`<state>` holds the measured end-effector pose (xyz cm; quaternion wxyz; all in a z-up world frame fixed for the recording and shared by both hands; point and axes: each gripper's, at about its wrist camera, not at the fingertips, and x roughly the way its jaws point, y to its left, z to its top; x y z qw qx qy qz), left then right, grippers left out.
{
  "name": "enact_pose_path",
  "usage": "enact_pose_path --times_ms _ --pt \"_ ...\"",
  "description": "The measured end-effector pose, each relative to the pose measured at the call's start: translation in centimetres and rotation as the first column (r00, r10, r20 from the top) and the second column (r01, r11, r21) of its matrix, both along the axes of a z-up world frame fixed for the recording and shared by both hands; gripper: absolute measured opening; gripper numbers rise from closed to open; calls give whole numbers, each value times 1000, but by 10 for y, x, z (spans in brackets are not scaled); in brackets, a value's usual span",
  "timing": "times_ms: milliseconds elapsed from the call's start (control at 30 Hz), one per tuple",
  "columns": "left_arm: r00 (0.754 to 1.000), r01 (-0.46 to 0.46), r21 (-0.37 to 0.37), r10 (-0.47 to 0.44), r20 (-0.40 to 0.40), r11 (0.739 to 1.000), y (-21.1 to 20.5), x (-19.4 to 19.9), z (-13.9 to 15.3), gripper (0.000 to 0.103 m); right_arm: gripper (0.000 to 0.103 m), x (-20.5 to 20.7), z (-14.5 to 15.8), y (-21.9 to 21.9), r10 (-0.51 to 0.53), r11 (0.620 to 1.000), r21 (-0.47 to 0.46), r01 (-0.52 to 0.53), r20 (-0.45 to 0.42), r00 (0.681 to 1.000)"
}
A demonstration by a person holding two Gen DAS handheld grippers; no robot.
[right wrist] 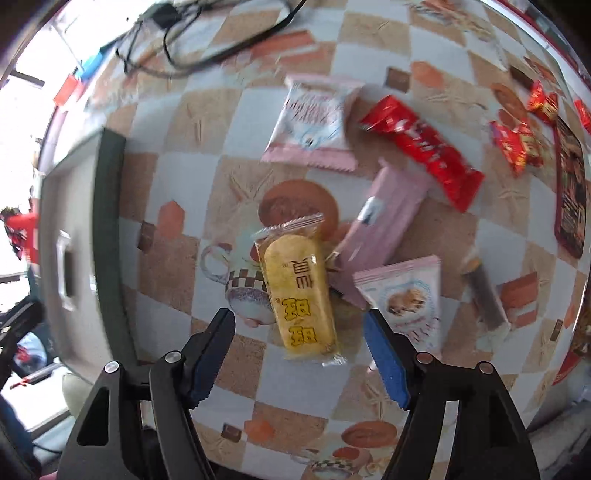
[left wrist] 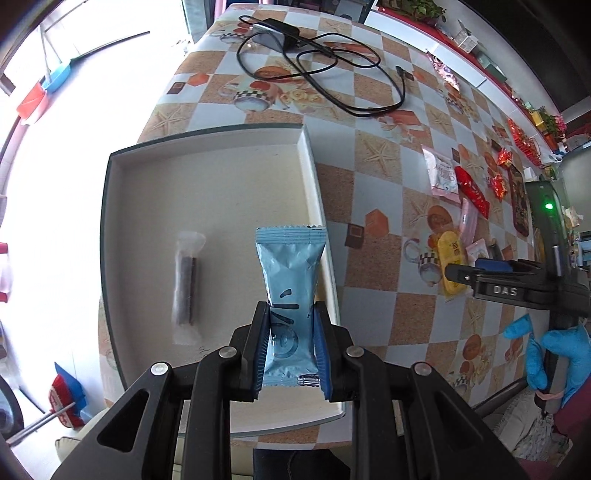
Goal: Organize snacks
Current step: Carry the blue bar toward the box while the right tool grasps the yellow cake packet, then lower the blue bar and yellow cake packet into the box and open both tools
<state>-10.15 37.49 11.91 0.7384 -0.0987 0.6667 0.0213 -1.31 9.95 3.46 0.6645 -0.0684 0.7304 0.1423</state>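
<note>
the sorting looks barely begun — the shallow white box (left wrist: 207,192) holds just one item lying flat on its floor, a dark stick in a clear wrapper (left wrist: 186,284). the left tool (left wrist: 290,328) is clamped on a blue snack packet (left wrist: 290,273), held over the right side of the box near its wall, seemingly about to be the second thing in.

most of the work is left on the tabletop (right wrist: 369,33): a yellow cracker pack (right wrist: 299,291), two pink-white packets (right wrist: 314,122), a pink bar (right wrist: 384,218), a red bar (right wrist: 424,144), small red sweets (right wrist: 517,144) and a dark stick (right wrist: 484,291) lie scattered, well apart from the box. the right tool (right wrist: 299,354) hangs with its jaws apart — nothing in them — straddling the near end of the yellow pack, likely the next pick.
</note>
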Motion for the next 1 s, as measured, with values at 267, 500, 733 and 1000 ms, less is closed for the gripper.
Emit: enact_pose_path --times_ms 267,500,733,1000 --pt "998 -65 8 66 -25 998 27 -14 -5 25 38 -12 -21 37 84 992 -94 -83 1 996" --pt "996 -84 -4 84 -17 996 36 -12 -7 25 38 -2 11 52 45 997 57 -47 32 998" --pt "997 -82 -16 82 -7 996 39 -7 -8 25 38 4 46 94 71 983 163 -81 66 995" --pt "995 -95 -5 95 -8 995 53 -2 -14 25 38 -8 60 160 151 961 224 -163 72 986"
